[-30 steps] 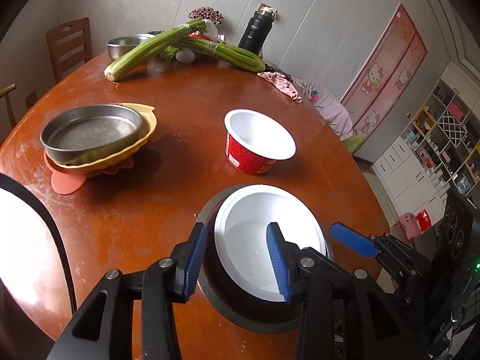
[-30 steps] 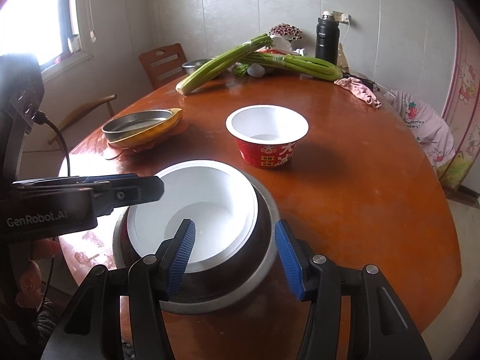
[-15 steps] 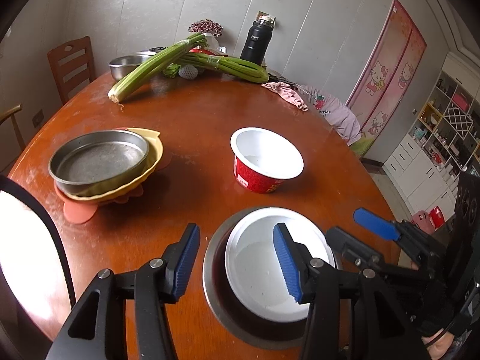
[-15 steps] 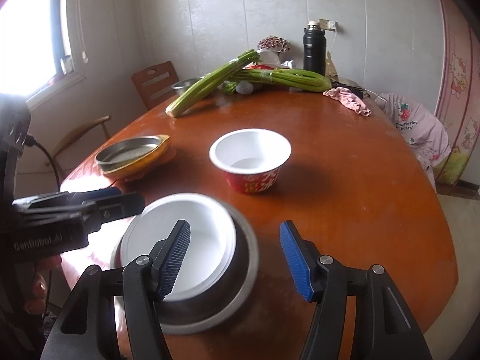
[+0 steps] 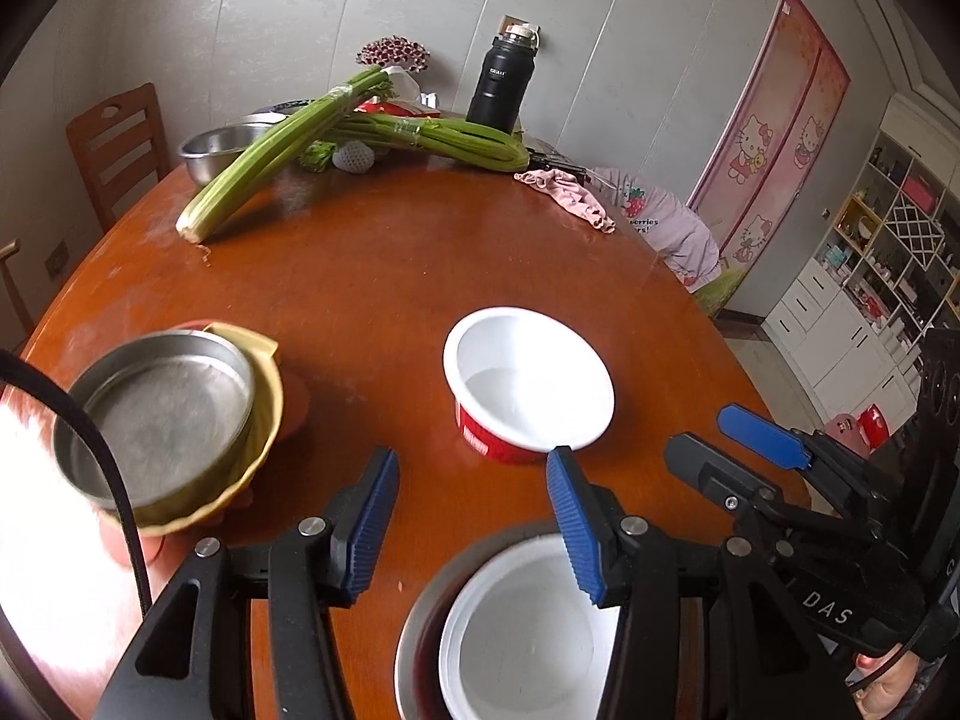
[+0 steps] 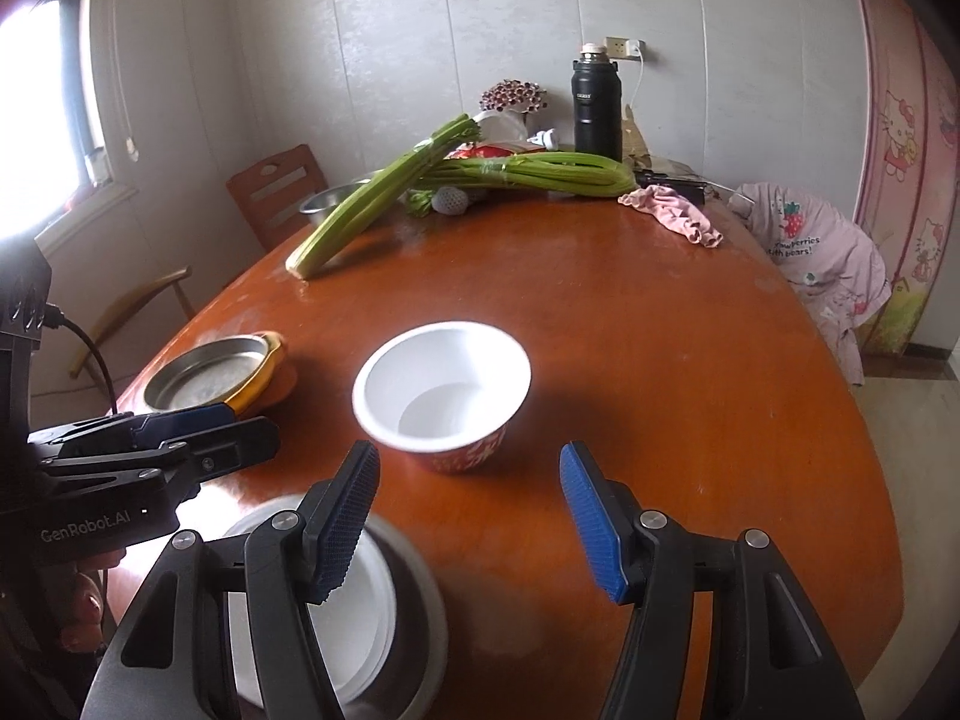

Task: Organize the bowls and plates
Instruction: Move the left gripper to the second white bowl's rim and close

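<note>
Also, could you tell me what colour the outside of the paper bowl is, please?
Red with white print; the paper bowl shows it best in the right wrist view.

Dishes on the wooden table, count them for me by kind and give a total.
Steel bowls: 2, near one, far one
White bowls: 2, red-sided, nested
Steel round pan: 1
Yellow plate: 1
Orange plate: 1
Total: 7

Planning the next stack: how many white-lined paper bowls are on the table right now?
2. One red-sided bowl stands alone mid-table. One white bowl sits nested in the steel bowl at the near edge, under both grippers. More could be nested beneath it; I cannot tell.
</note>
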The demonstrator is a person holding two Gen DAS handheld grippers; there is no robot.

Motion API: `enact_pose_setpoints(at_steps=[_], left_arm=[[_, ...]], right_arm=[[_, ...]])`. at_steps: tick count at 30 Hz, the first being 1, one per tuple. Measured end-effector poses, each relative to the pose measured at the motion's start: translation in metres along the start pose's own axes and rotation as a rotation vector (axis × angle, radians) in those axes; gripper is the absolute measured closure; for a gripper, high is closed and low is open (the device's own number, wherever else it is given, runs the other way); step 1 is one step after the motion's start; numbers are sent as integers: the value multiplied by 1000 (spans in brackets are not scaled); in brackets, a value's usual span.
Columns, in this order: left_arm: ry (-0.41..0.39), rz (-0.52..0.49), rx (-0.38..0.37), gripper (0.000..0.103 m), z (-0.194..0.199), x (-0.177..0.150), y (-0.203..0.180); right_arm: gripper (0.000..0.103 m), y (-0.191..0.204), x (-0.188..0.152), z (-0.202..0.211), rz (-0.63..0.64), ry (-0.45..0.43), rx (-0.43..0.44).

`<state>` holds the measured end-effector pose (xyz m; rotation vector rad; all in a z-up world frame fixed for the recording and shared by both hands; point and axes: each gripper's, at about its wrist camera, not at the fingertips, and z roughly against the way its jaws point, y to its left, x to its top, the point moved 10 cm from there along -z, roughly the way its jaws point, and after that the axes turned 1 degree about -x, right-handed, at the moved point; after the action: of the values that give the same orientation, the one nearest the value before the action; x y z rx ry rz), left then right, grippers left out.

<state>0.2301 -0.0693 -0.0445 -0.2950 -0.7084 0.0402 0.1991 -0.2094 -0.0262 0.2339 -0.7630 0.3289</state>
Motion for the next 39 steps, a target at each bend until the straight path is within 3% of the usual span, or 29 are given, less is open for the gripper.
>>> enact_pose_setpoints(at_steps=[11, 22, 39], left_arm=[[58, 2, -17, 52, -37, 32, 1], [124, 10, 1, 52, -65, 28, 8], [145, 0, 7, 52, -80, 26, 5]], right_arm=[[38, -16, 22, -40, -12, 58, -16], [38, -13, 17, -75, -11, 144, 17], [38, -2, 5, -100, -18, 225, 85]])
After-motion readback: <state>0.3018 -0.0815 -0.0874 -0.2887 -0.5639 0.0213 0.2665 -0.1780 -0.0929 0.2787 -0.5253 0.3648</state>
